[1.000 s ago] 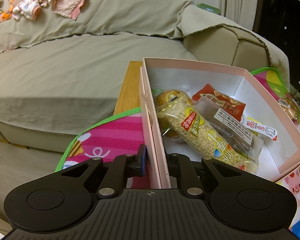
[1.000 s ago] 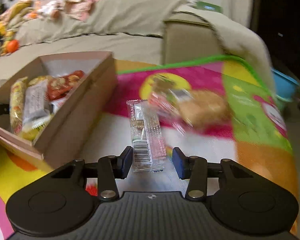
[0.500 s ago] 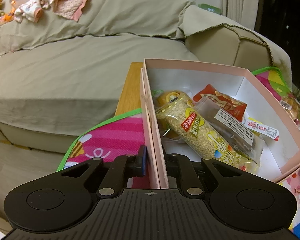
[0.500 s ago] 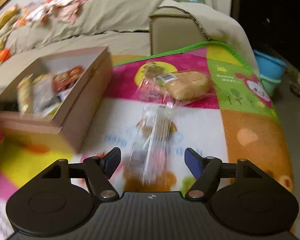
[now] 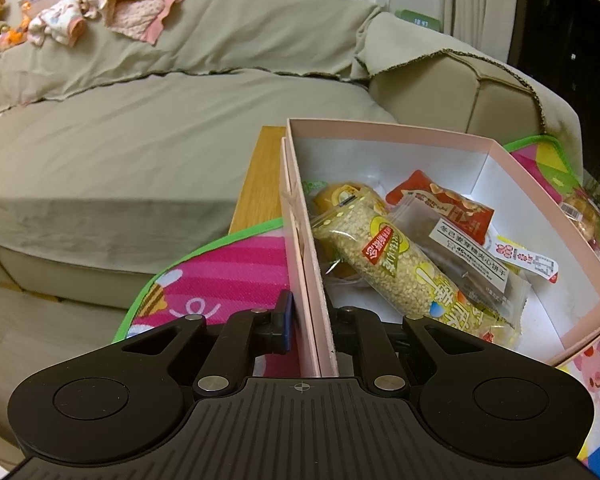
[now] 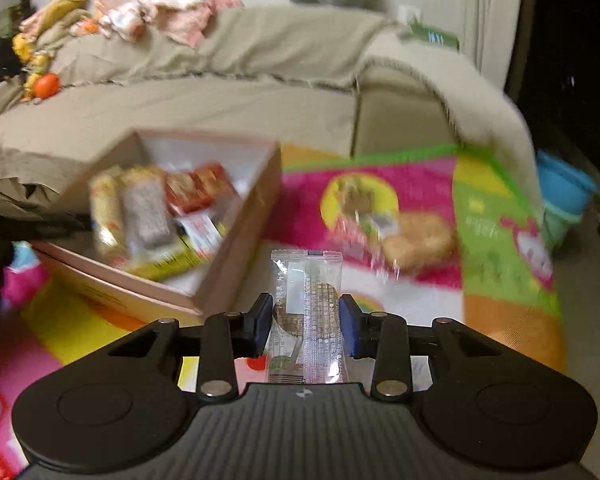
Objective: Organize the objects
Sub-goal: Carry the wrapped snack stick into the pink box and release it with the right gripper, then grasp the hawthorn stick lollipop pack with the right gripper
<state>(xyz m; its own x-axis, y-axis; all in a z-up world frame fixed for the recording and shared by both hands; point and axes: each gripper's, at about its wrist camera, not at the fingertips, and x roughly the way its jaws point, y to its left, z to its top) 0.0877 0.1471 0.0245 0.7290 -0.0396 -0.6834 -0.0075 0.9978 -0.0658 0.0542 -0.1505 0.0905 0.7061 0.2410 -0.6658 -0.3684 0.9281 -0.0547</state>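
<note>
A pink box [image 5: 400, 130] holds several snack packets, among them a long grain bar [image 5: 396, 264] and a red packet [image 5: 444, 200]. My left gripper [image 5: 310, 316] is shut on the box's near left wall. In the right wrist view my right gripper [image 6: 305, 320] is shut on a clear snack packet [image 6: 308, 304], held above the mat, right of the box [image 6: 236, 276]. A wrapped bun [image 6: 416, 240] lies on the mat beyond.
A colourful play mat [image 6: 500, 248] covers the low table [image 5: 256, 176]. A beige sofa [image 5: 140, 140] with clothes on its back stands behind. A blue tub [image 6: 564, 192] sits on the floor at the right.
My right gripper, open over the clear packet half a second ago, has closed on it and lifted it, swinging left toward the box. The left gripper keeps its hold on the box wall.
</note>
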